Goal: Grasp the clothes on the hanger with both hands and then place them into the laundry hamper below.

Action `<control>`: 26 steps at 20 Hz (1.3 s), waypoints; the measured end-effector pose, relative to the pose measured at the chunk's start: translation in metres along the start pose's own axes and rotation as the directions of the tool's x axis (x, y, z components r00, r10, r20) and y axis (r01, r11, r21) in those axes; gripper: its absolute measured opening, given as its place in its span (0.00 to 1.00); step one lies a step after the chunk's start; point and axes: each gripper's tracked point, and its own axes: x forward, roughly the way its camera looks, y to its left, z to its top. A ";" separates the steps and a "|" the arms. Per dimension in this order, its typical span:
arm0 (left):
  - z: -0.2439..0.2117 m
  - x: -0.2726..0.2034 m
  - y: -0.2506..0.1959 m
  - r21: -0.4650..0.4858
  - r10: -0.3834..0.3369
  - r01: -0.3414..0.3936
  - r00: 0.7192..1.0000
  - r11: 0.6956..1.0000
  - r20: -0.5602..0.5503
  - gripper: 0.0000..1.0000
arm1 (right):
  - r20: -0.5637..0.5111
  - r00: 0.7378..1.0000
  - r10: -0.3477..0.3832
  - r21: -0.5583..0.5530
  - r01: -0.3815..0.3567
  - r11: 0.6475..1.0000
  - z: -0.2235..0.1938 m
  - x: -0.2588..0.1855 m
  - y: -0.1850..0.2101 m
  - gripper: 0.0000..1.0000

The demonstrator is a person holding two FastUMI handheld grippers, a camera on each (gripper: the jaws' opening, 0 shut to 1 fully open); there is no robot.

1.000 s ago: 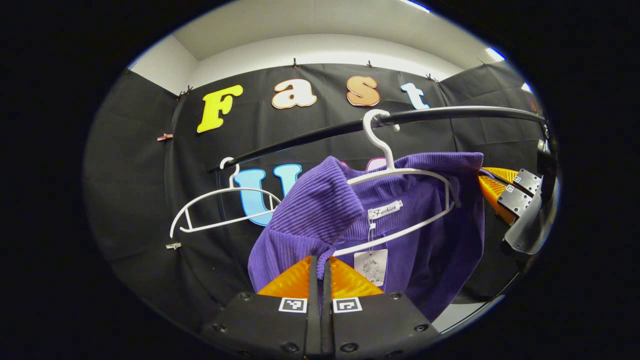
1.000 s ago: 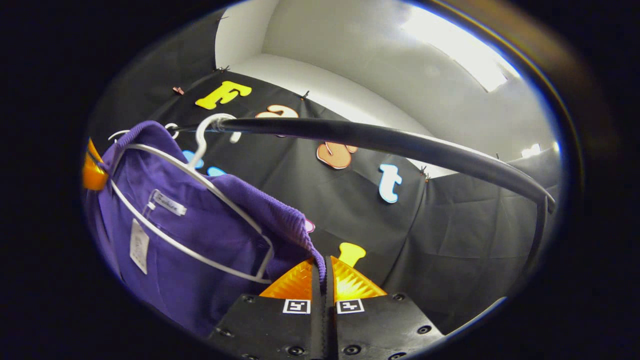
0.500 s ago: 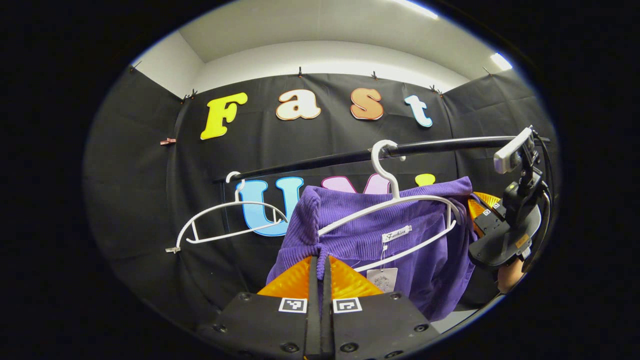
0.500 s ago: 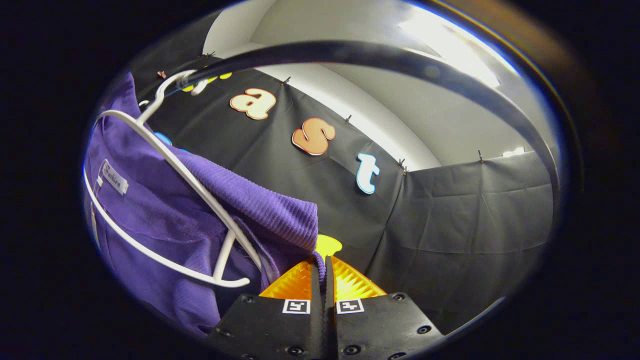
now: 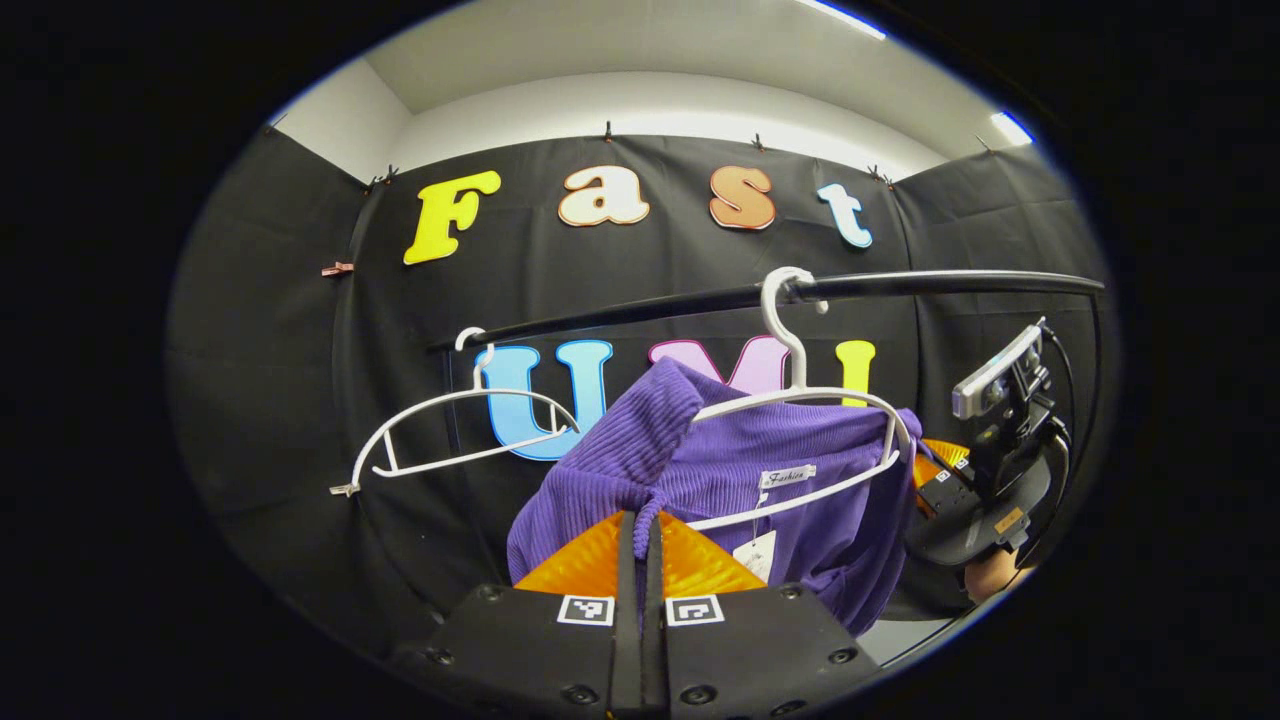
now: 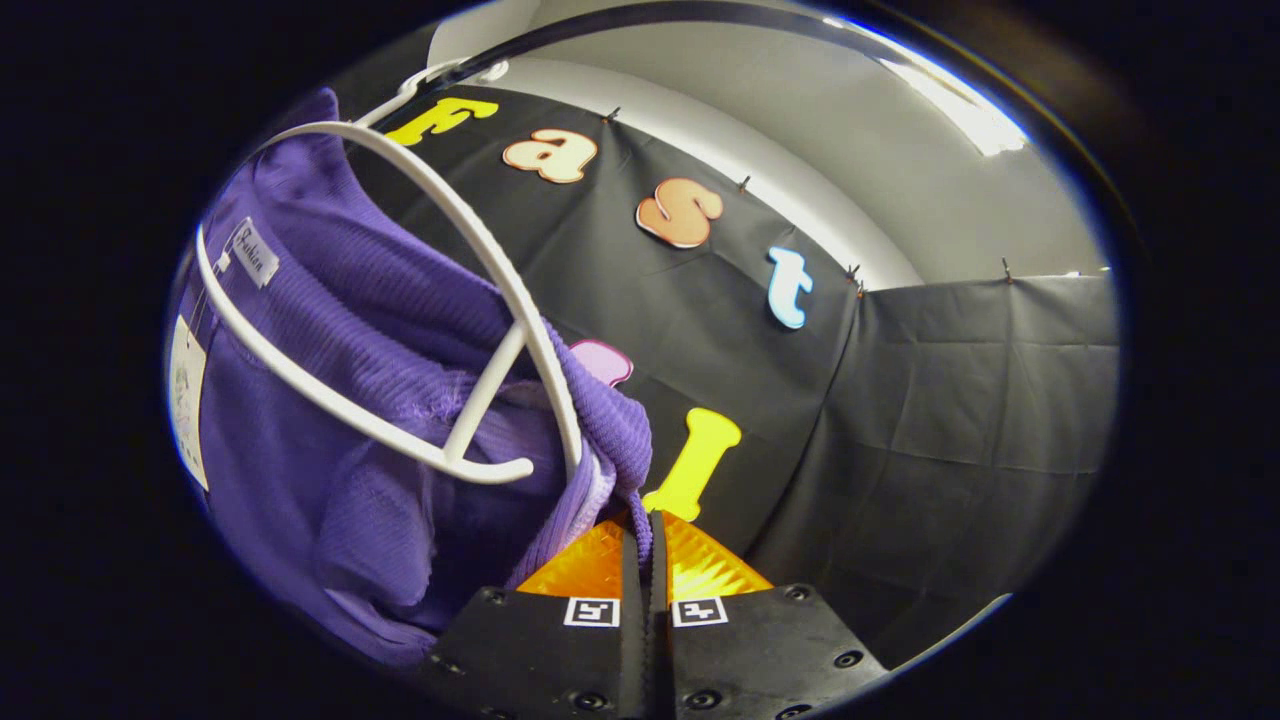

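Lighting: even, moderately bright, from overhead. Left gripper view: ceiling light strips (image 5: 1010,127) at upper right, slightly blown out. Right gripper view: a larger ceiling light (image 6: 960,100) at upper right glares white and washes the ceiling around it. Black wall cloth reads dim, creases visible, no hard shadows.

Focus: sharp at centre in both views; ribbing of the purple garment (image 5: 700,470) is crisp. No motion blur.

Distortion: strong fisheye. The black rail (image 5: 900,285) bows across the frame; in the right gripper view the white hanger (image 6: 480,270) curves heavily at upper left. Edges soften, with a bluish fringe along the rim.
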 end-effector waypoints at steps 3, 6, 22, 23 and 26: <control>0.000 0.002 0.004 0.009 0.009 -0.009 1.000 1.000 -0.003 0.04 | -0.019 0.998 0.062 0.014 -0.061 0.998 -0.004 0.004 0.021 0.04; 0.008 0.006 0.007 0.006 0.012 -0.012 1.000 1.000 0.012 0.04 | 0.008 1.000 0.018 0.005 -0.018 1.000 0.003 0.022 0.009 0.05; -0.018 0.026 0.027 0.021 0.020 -0.018 0.995 1.000 -0.094 0.05 | -0.130 0.973 0.193 0.143 -0.174 0.974 -0.083 0.038 0.072 0.04; -0.025 0.026 0.028 0.012 0.021 -0.020 0.994 1.000 -0.105 0.05 | -0.133 0.966 0.220 0.185 -0.194 0.963 -0.090 0.024 0.079 0.05; -0.042 0.016 0.037 -0.024 0.044 -0.046 0.993 0.999 -0.107 0.05 | -0.106 0.965 0.241 0.204 -0.216 0.955 -0.080 -0.025 0.089 0.05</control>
